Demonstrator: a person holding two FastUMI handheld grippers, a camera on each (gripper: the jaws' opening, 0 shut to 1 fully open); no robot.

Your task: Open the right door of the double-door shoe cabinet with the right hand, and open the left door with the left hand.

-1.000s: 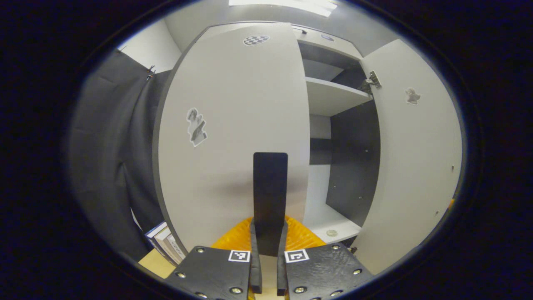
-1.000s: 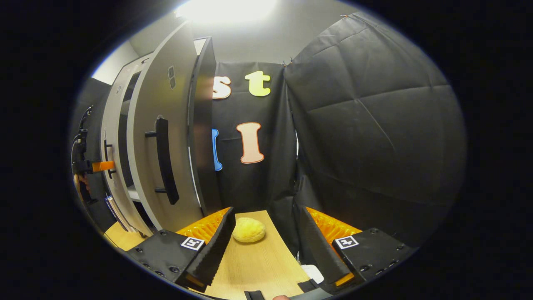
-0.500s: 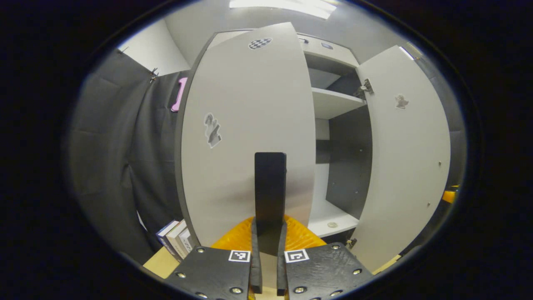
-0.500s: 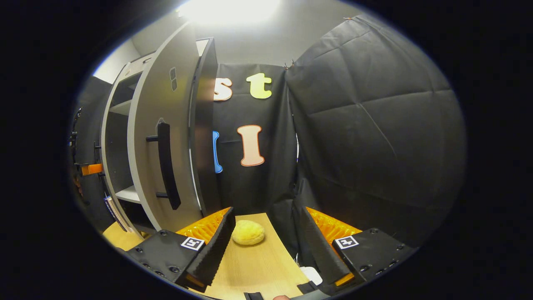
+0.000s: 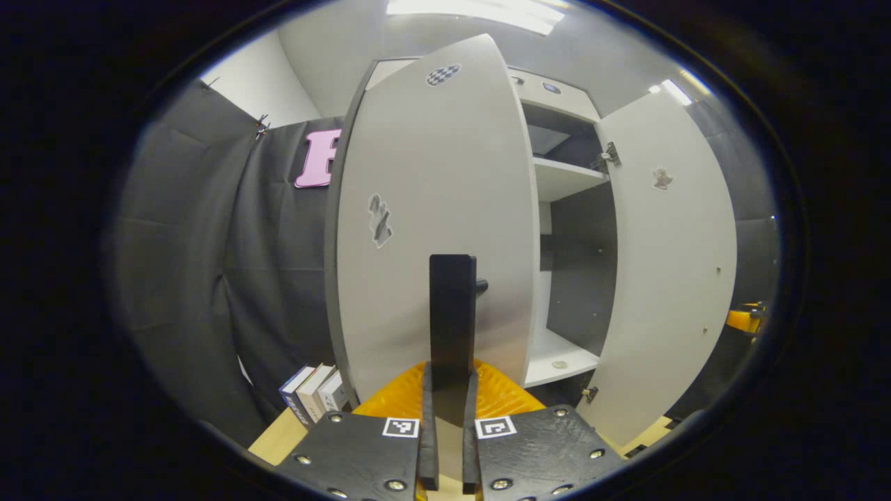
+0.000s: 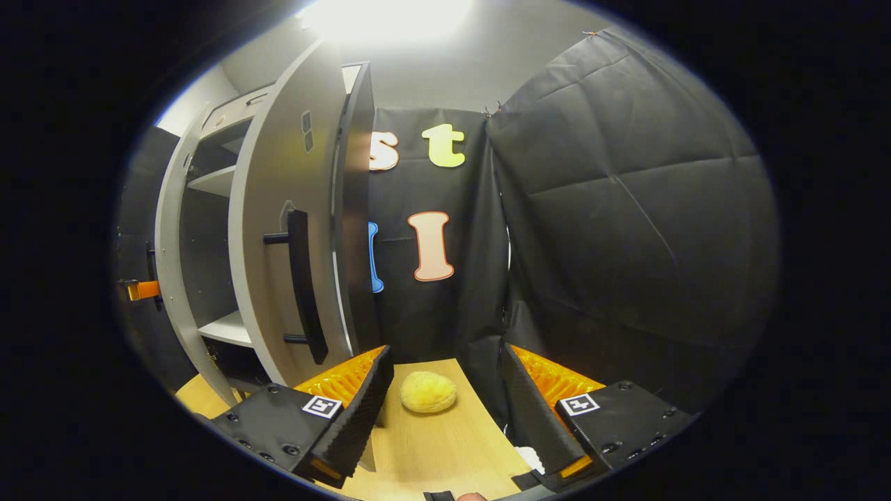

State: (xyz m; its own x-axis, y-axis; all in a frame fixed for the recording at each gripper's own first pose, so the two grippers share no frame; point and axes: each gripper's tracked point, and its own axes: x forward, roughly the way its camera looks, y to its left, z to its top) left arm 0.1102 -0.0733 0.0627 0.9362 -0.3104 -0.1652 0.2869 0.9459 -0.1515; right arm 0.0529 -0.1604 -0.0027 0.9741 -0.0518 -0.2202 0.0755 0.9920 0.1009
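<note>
The grey shoe cabinet (image 5: 565, 177) stands with both doors swung out. In the left gripper view, the left door (image 5: 431, 209) faces me, and my left gripper (image 5: 450, 376) is shut on its black vertical handle (image 5: 452, 313). The right door (image 5: 675, 264) hangs wide open at the right, showing its inner side. In the right gripper view, the right door (image 6: 278, 229) is seen from outside with its black handle (image 6: 303, 285). My right gripper (image 6: 445, 407) is open and empty, away from that handle, over the wooden table (image 6: 445, 452). The left gripper (image 6: 139, 289) shows far off by the left door (image 6: 170, 278).
A yellow sponge-like lump (image 6: 428, 391) lies on the table between my right fingers' line and the black cloth wall (image 6: 626, 243). Several books (image 5: 313, 393) stand left of the cabinet. A small round thing (image 5: 560, 364) lies on the lower shelf.
The left door has swung further open with my left gripper shut on its handle. The right gripper has stayed open and shifted only slightly.
</note>
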